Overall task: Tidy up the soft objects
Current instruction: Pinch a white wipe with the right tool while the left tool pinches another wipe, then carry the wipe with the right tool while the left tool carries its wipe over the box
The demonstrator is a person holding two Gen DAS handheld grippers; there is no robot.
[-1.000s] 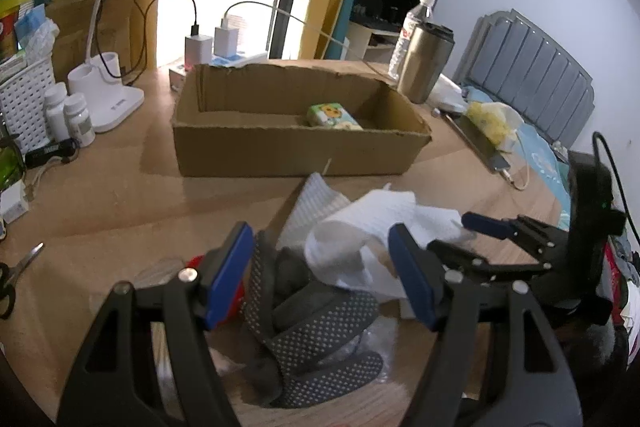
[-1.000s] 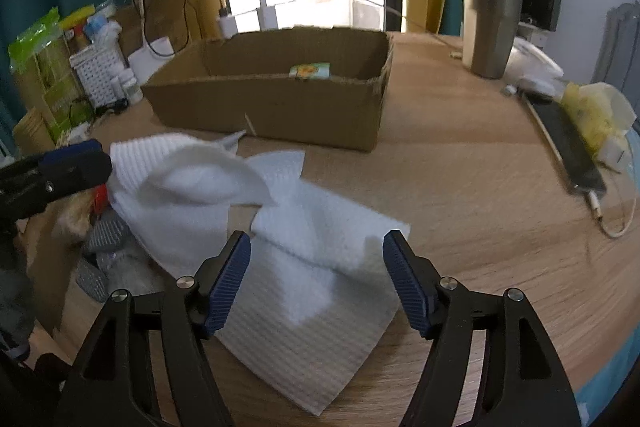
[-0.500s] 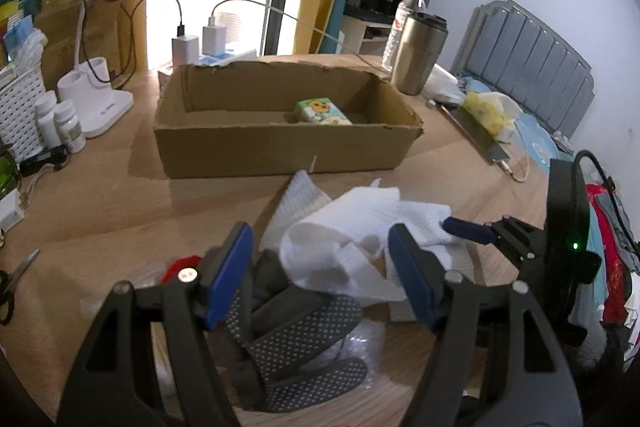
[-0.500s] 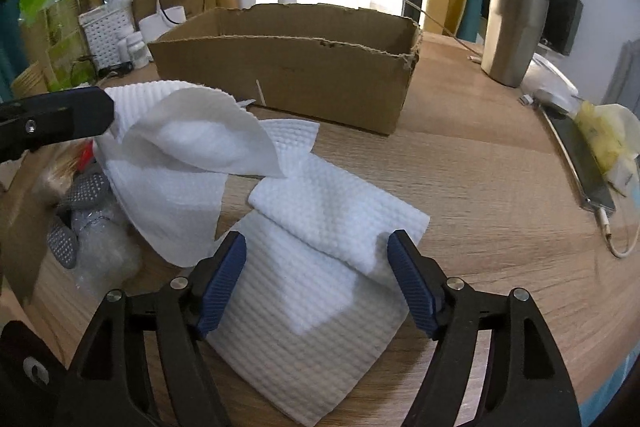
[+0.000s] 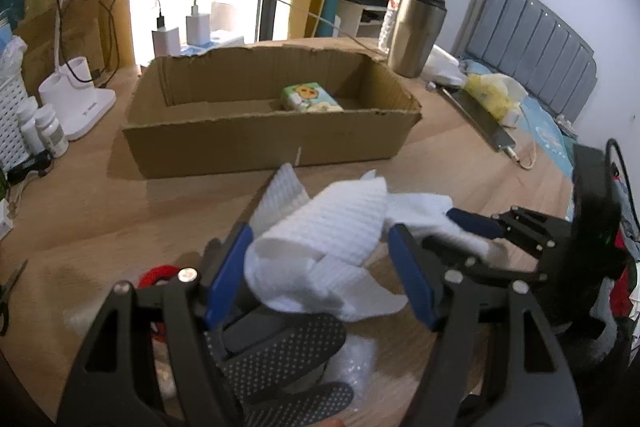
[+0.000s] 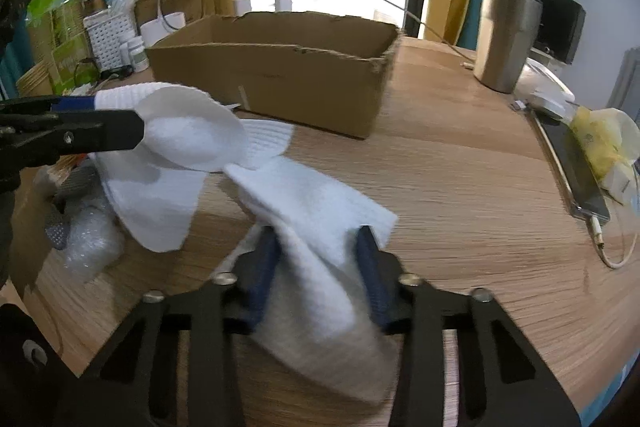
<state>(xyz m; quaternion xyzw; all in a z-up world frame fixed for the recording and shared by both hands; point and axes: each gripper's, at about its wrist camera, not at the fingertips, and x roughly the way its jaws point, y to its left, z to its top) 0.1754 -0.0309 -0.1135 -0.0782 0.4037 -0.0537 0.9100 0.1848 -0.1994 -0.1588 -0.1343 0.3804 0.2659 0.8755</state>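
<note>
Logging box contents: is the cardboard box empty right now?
Not empty: the cardboard box holds one small tissue pack; the white cloths lie outside it.

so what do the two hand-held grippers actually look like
Both match: the left hand-held gripper and right hand-held gripper have matte black triangular cut-out finger frames, silver screw heads at the joints, and flat blue pads inside each fingertip. The right one's black body carries a black cable and small green light.
</note>
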